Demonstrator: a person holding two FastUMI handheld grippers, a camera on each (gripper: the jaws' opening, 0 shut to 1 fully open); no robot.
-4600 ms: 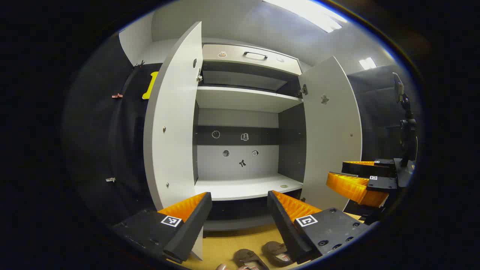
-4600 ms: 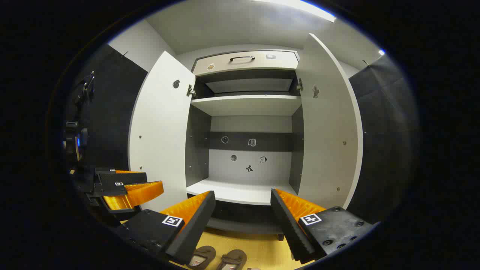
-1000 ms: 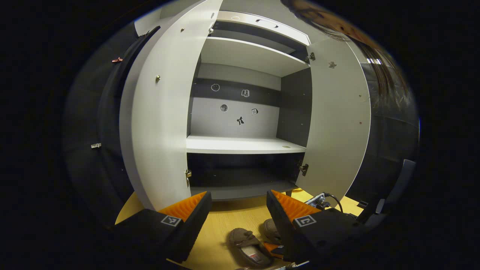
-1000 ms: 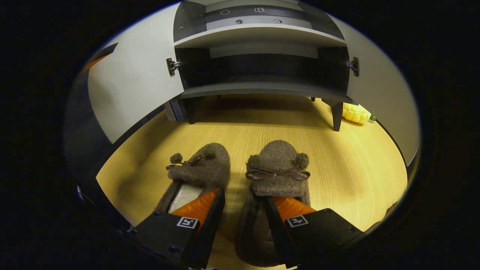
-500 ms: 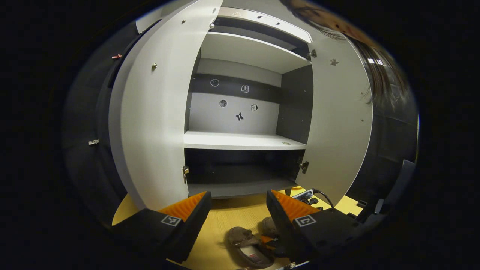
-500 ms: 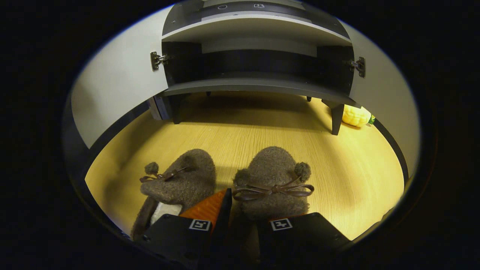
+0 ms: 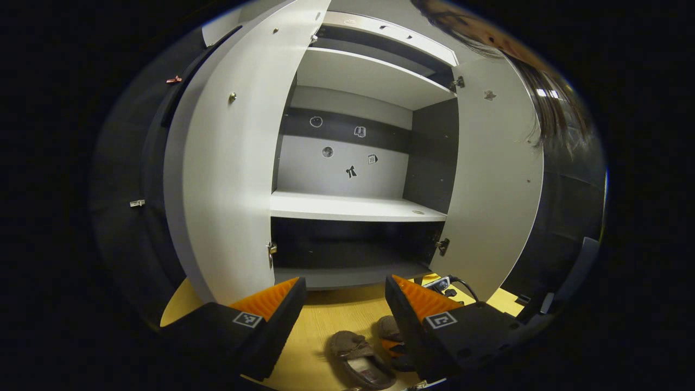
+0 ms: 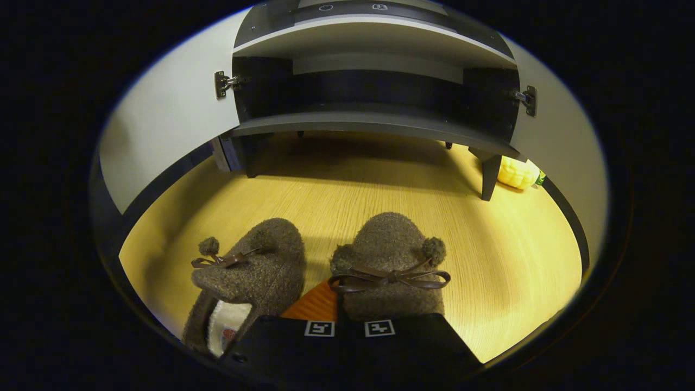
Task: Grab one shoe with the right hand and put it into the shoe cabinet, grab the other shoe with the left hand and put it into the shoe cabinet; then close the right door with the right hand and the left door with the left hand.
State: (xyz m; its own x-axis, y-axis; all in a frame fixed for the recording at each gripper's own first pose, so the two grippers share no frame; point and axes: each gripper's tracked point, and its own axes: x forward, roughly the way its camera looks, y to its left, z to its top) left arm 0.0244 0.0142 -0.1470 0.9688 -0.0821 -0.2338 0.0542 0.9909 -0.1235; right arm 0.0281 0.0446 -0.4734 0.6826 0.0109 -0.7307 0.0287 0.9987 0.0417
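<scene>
Ahead, the shoe cabinet (image 7: 353, 206) is standing with both doors swung wide, its shelves bare. Below it the wooden floor (image 8: 380, 201) is carrying two shoes side by side, toes toward the cabinet. I am closing my right gripper (image 8: 335, 304) on the right shoe (image 8: 388, 266), jaws nearly together on its inner side wall just behind the bow. My left gripper (image 7: 342, 309) is hovering above, jaws apart and empty. The left shoe (image 8: 250, 277) is lying untouched. Both are fuzzy brown slippers with pompoms and thin bows; I judge them light, soft and floppy, best pinched at the collar rim.
</scene>
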